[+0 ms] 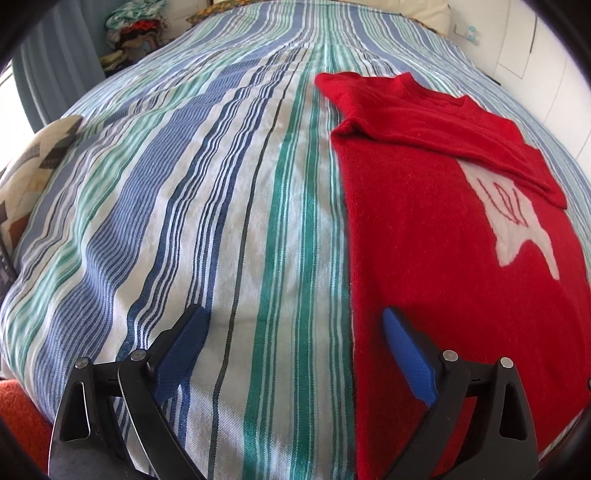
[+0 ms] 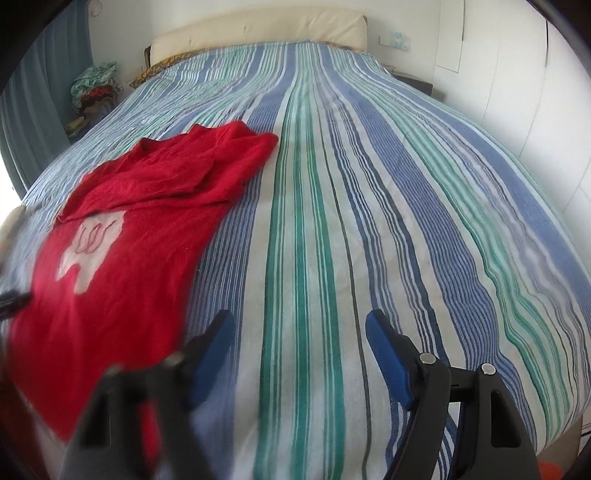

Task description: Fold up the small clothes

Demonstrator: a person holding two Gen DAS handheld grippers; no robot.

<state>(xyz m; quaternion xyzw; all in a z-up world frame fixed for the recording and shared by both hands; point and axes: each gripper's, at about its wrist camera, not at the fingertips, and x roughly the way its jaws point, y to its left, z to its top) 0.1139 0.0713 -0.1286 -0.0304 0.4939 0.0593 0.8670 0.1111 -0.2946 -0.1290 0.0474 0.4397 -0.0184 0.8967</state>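
The red sweater [image 1: 424, 229] lies flat on the bed [image 1: 221, 184], sleeves already folded across its chest; the body fold remains. Left gripper [image 1: 291, 343] and right gripper [image 2: 299, 354] fingers are open, empty, beside its hem.

A wide bed [image 2: 369, 221] fills both views, covered by a bedspread [image 1: 221, 221] striped in blue, green and white. At the top of the right wrist view stands a cream padded headboard [image 2: 258, 26] against a white wall [image 2: 517, 92]. A blue-grey curtain [image 2: 29, 110] hangs at upper left, bright daylight beside it. A heap of mixed clothes [image 1: 133, 29] sits near it. A patterned cushion [image 1: 37, 162] lies at the left edge.
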